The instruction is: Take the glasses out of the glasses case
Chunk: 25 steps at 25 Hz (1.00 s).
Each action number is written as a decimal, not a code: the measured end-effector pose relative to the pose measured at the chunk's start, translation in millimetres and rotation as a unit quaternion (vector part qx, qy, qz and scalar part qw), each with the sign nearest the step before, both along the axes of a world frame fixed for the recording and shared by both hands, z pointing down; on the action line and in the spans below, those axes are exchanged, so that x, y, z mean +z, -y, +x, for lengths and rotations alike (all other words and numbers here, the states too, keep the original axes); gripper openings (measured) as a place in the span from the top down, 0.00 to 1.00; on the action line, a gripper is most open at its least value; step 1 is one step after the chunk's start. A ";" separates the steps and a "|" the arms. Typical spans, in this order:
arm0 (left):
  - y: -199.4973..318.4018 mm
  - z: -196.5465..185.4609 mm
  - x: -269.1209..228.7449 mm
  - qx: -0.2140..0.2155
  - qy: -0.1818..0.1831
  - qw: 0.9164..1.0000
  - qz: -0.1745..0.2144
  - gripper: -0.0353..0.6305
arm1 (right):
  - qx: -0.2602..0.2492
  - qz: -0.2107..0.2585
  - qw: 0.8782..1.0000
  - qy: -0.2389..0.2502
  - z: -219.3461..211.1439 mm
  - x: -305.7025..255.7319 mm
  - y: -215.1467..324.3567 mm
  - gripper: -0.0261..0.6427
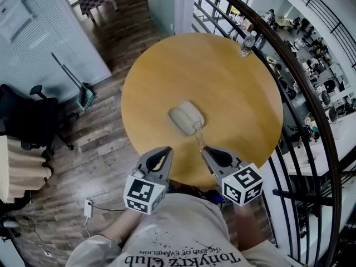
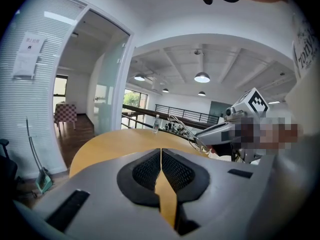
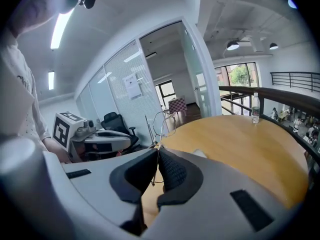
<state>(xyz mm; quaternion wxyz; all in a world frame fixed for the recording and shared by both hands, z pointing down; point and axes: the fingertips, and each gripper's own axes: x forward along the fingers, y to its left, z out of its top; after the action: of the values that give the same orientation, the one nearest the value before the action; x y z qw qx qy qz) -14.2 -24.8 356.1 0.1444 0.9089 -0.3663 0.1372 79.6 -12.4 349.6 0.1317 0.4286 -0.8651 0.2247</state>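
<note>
A pale grey glasses case (image 1: 185, 117) lies at the middle of the round wooden table (image 1: 233, 88). Thin wire-framed glasses (image 1: 198, 132) hang just in front of the case, clear of it. My right gripper (image 1: 204, 148) is shut on them. In the right gripper view the wire frame (image 3: 162, 121) sticks up from the closed jaws of my right gripper (image 3: 156, 151), with a bit of the case (image 3: 200, 154) beyond. My left gripper (image 1: 167, 149) is over the table's near edge, left of the glasses. Its jaws (image 2: 160, 151) are shut on nothing.
A water bottle (image 1: 247, 44) stands at the table's far right edge, beside a dark metal railing (image 1: 311, 93). A black office chair (image 1: 33, 115) stands on the wooden floor to the left. A glass partition and a doorway lie beyond the table.
</note>
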 end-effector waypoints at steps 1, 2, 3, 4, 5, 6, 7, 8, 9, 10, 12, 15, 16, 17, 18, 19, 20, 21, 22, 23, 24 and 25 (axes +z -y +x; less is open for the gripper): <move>0.9 0.6 -3.5 0.001 -0.002 1.000 0.002 0.90 | 0.001 0.005 1.000 0.003 -0.6 -4.9 0.4 0.92; 2.1 0.9 -6.6 0.002 -0.004 1.000 0.004 0.90 | 0.002 0.009 1.000 0.007 -1.7 -9.5 1.1 0.92; 3.3 1.1 -9.1 0.003 -0.005 1.000 0.006 0.90 | 0.002 0.013 1.000 0.012 -3.1 -13.9 1.7 0.92; 4.3 1.7 -11.3 0.003 -0.005 1.000 0.008 0.90 | 0.002 0.016 1.000 0.017 -4.2 -18.2 2.0 0.92; 4.9 2.6 -13.4 0.003 -0.006 1.000 0.008 0.90 | 0.002 0.020 1.000 0.020 -5.0 -22.3 1.8 0.92; 5.1 3.6 -15.4 0.003 -0.006 1.000 0.008 0.90 | 0.001 0.024 0.999 0.022 -5.8 -26.1 1.2 0.92; 5.0 4.4 -17.3 0.003 -0.007 1.000 0.009 0.90 | 0.000 0.027 0.999 0.023 -6.8 -29.4 0.5 0.92; 5.0 5.0 -19.0 0.003 -0.008 1.000 0.010 0.90 | -0.002 0.031 0.999 0.024 -7.8 -31.8 -0.1 0.92; 5.2 5.4 -20.5 0.003 -0.008 1.000 0.011 0.90 | -0.004 0.033 0.999 0.025 -8.7 -33.2 -0.3 0.92; 5.8 5.6 -21.6 0.002 -0.008 1.000 0.013 0.90 | -0.005 0.034 0.999 0.025 -9.4 -33.5 0.0 0.92; 7.0 5.7 -23.3 0.002 -0.007 1.000 0.017 0.90 | -0.006 0.034 0.999 0.026 -10.0 -32.4 0.8 0.92; 7.3 4.4 -26.8 0.001 -0.008 1.000 0.018 0.90 | -0.004 0.031 0.999 0.028 -10.1 -31.8 0.9 0.92; 7.5 3.8 -27.8 0.001 -0.008 1.000 0.018 0.90 | -0.004 0.031 0.999 0.028 -9.9 -32.2 1.0 0.92; 8.1 3.7 -28.8 0.000 -0.008 1.000 0.018 0.90 | -0.004 0.031 0.999 0.027 -9.8 -32.4 1.5 0.92; 8.8 3.9 -29.6 0.000 -0.010 1.000 0.019 0.90 | -0.005 0.032 0.999 0.025 -9.8 -32.3 2.4 0.92; 9.7 4.0 -30.0 0.000 -0.011 1.000 0.019 0.90 | -0.006 0.033 0.999 0.024 -10.0 -31.9 3.5 0.92; 10.4 3.8 -29.8 0.000 -0.012 1.000 0.019 0.90 | -0.006 0.034 0.999 0.023 -10.7 -31.3 4.3 0.92; 10.9 3.3 -29.5 0.000 -0.013 1.000 0.019 0.90 | -0.006 0.034 0.999 0.023 -11.6 -30.6 4.9 0.92; 11.4 2.6 -29.2 0.000 -0.014 1.000 0.019 0.90 | -0.004 0.033 0.999 0.024 -12.7 -30.0 5.3 0.92; 12.0 1.9 -29.4 0.001 -0.015 1.000 0.019 0.90 | -0.002 0.032 0.999 0.024 -13.8 -29.7 5.8 0.92; 12.8 1.4 -29.9 0.003 -0.015 1.000 0.018 0.90 | -0.001 0.031 0.999 0.025 -14.8 -29.6 6.4 0.92; 13.8 1.3 -30.5 0.004 -0.016 1.000 0.018 0.90 | 0.001 0.030 0.999 0.026 -15.2 -29.6 7.2 0.92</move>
<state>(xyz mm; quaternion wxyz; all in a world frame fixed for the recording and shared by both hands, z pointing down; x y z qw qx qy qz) -12.9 -38.6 325.7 0.1336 0.9147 -0.3631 0.1166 64.3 -19.6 320.0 0.0964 0.4271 -0.8742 0.2097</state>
